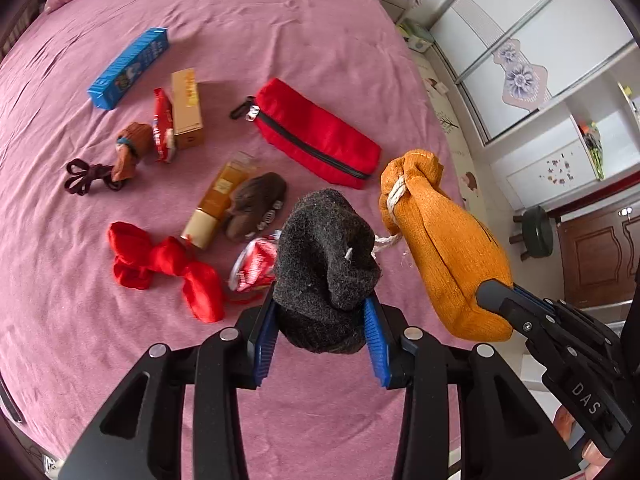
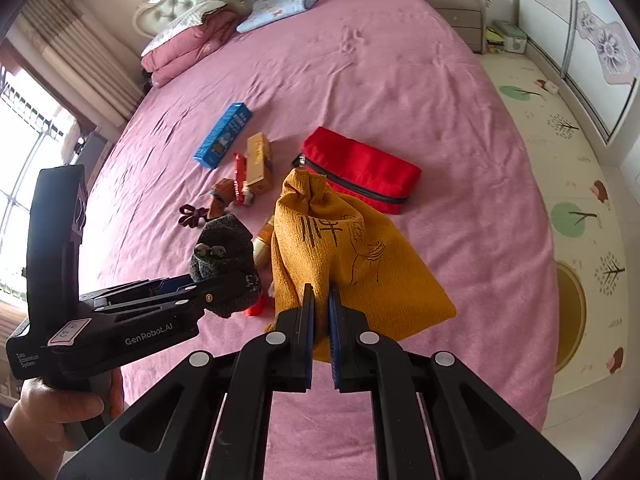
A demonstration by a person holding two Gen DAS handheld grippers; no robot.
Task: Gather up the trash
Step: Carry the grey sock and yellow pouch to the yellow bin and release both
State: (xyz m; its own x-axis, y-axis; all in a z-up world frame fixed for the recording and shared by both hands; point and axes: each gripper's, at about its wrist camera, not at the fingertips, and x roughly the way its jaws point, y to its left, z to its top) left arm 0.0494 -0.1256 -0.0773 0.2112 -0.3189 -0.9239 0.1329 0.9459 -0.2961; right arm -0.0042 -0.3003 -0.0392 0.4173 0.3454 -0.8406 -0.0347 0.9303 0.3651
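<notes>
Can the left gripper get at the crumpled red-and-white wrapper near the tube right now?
Probably not: the left gripper is already shut on the dark sock, which hangs over the wrapper.

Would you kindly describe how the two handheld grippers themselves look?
Both are matte black with angular, cut-out arms and round silver pivot pins. The left gripper and right gripper each carry ribbed blue pads. The left one's body reads "GenRobot.AI" and bears a white sticker edged in red; the right one's side reads "DAS".

Both wrist cameras look steeply down from close above the pink bed (image 1: pixel 280 20), sharing its scattered items and each other's gripper.
</notes>
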